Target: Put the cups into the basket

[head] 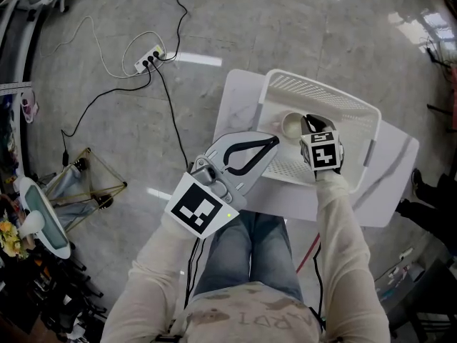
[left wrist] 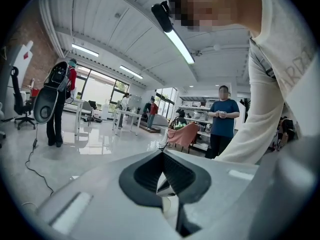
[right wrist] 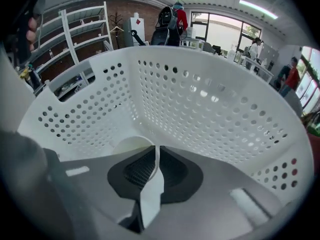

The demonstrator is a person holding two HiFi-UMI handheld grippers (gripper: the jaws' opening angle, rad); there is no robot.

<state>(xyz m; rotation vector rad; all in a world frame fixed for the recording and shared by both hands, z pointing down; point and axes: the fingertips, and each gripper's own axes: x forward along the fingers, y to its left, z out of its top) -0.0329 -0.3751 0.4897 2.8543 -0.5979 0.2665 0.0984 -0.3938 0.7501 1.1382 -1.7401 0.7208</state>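
Cup (head: 291,125) in the grip: our right gripper (right wrist: 156,154) has its jaws pressed together on the thin white wall, with the rim curving off to their left. From above we see the round mouth facing up at us, so its long axis runs roughly vertical. It sits low inside the basket (head: 335,98), toward the left end; whether its base touches the bottom we cannot tell. Perforated white walls wrap right round that gripper. Our left gripper (left wrist: 162,153) is outside, beside the basket's near-left corner above the table edge, jaws closed tip to tip with nothing between them. The basket rests on a small white table (head: 237,102), and that stands on a glossy grey stone-look floor (head: 285,27). Off to the left a power strip (head: 148,59) lies with cables (head: 171,116) trailing from it. Around us is an open hall: strip lights (left wrist: 177,44) on a white ceiling (left wrist: 125,34), big windows (left wrist: 100,91), white shelving (right wrist: 75,39), several people (left wrist: 224,119) standing.
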